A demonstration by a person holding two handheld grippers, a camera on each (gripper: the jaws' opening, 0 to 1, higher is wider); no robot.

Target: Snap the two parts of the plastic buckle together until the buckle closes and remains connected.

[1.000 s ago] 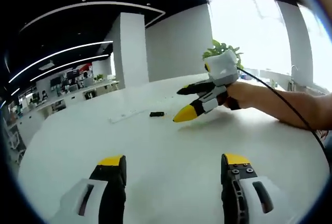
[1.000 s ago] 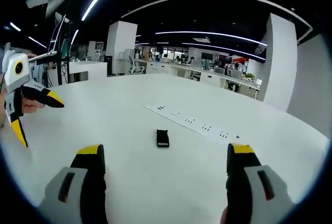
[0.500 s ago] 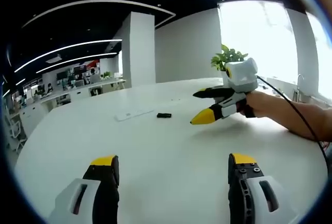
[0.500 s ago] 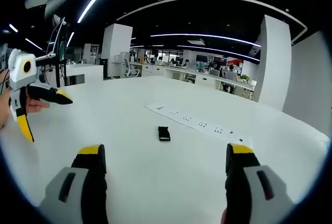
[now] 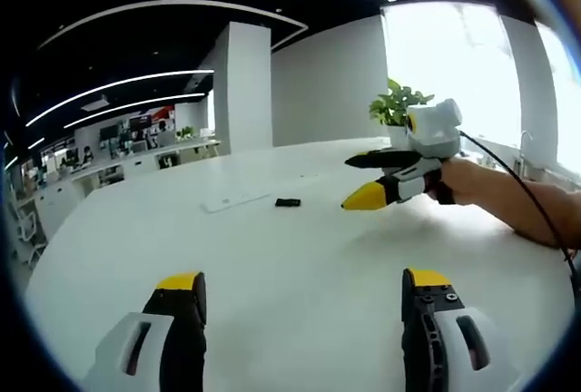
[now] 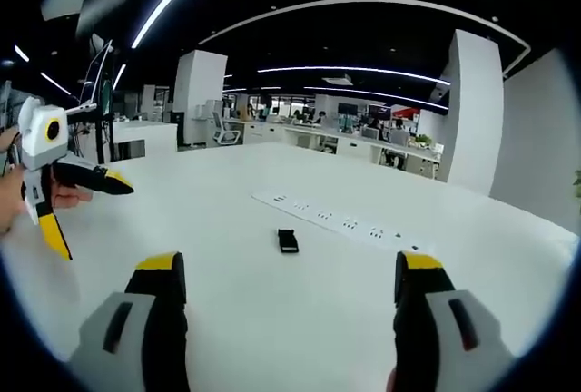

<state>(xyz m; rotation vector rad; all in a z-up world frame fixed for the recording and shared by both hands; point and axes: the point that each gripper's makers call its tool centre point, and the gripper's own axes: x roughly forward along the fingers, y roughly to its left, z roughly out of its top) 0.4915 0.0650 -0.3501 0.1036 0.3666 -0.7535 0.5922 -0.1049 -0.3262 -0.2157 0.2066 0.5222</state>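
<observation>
Open-plan office space with dark ceiling and long strip lights surrounds a broad white table (image 5: 300, 265). In the left gripper view, the left gripper (image 5: 301, 294) hangs low over the near table edge, jaws spread wide and holding nothing. Farther off lies a white power strip (image 5: 235, 200), and just right of it the small black buckle (image 5: 288, 202), flat on the table. Right again, the right gripper (image 5: 361, 178) hovers above the table in a person's hand (image 5: 465, 181), its jaws parted and bare; a potted plant (image 5: 397, 104) stands behind it. In the right gripper view, the buckle (image 6: 288, 240) sits near the power strip (image 6: 338, 220), well ahead of both grippers.
</observation>
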